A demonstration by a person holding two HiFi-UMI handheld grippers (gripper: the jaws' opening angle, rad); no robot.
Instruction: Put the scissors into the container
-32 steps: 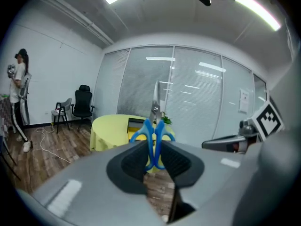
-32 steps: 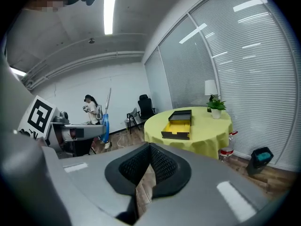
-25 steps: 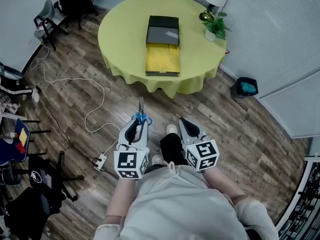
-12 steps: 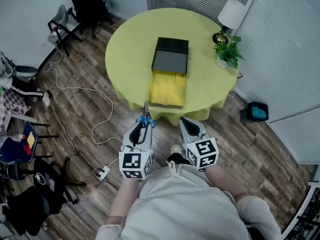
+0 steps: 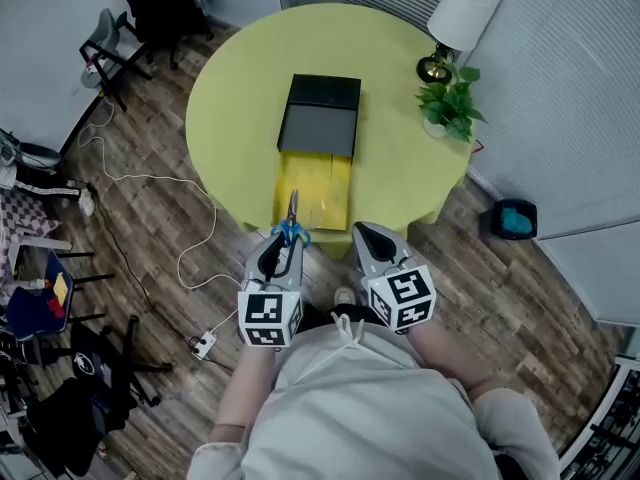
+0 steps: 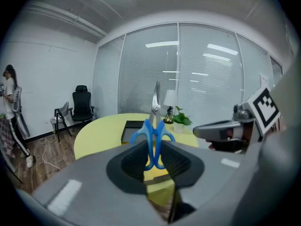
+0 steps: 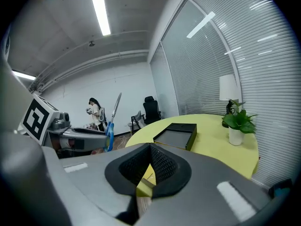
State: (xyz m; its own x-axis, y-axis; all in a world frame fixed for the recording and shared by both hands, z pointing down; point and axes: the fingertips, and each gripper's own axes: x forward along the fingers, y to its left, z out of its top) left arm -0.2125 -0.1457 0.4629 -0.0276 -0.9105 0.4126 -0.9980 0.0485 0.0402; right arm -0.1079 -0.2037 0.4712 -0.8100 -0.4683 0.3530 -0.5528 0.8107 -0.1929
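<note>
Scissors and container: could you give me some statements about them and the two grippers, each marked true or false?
1. The left gripper holds the scissors by their blue handles. True.
2. The scissors lie inside the container. False: the left gripper holds them, and they are not yet in it.
3. The right gripper holds nothing. True.
4. The container stands on the floor. False: it stands on the round table.

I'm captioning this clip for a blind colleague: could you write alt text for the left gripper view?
The left gripper is shut on blue-handled scissors, blades pointing up. Beyond them stands a round yellow table with a dark container, a lamp and a potted plant.
</note>
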